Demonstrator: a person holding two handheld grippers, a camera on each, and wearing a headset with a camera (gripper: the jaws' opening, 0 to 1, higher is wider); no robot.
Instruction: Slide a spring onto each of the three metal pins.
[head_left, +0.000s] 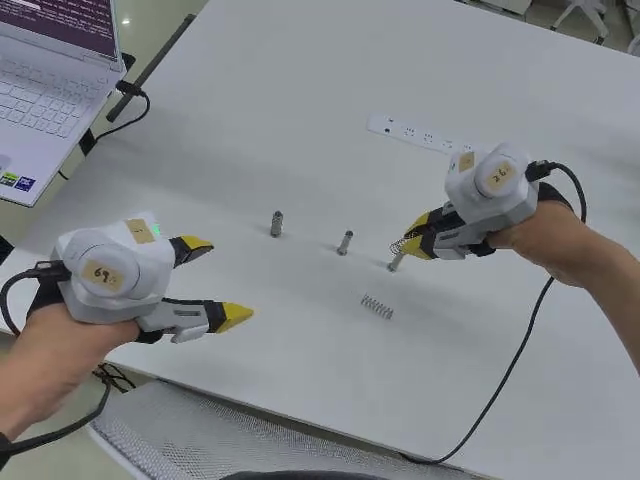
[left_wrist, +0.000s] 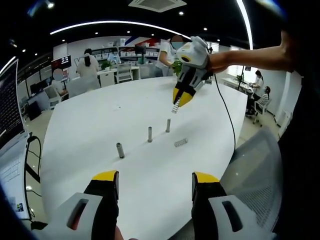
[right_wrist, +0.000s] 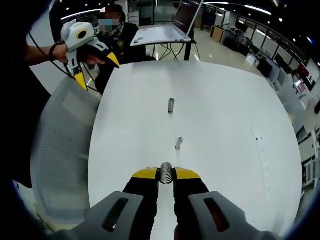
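Note:
Three short metal pins stand in a row on the white table: left pin (head_left: 276, 223), middle pin (head_left: 345, 242), right pin (head_left: 395, 263). My right gripper (head_left: 413, 240) is shut on a spring (head_left: 404, 243) and holds it tilted just above the right pin. The right gripper view has that spring (right_wrist: 166, 172) end-on between the jaws, with two pins (right_wrist: 179, 143) (right_wrist: 171, 105) beyond. A second spring (head_left: 377, 307) lies loose in front of the pins. My left gripper (head_left: 217, 280) hovers open near the front left, holding nothing. In the left gripper view its fingers (left_wrist: 106, 176) are spread wide.
An open laptop (head_left: 50, 90) sits at the far left with a cable (head_left: 130, 110) beside it. A white power strip (head_left: 420, 135) lies beyond the pins. A mesh chair back (head_left: 200, 430) is below the table's front edge.

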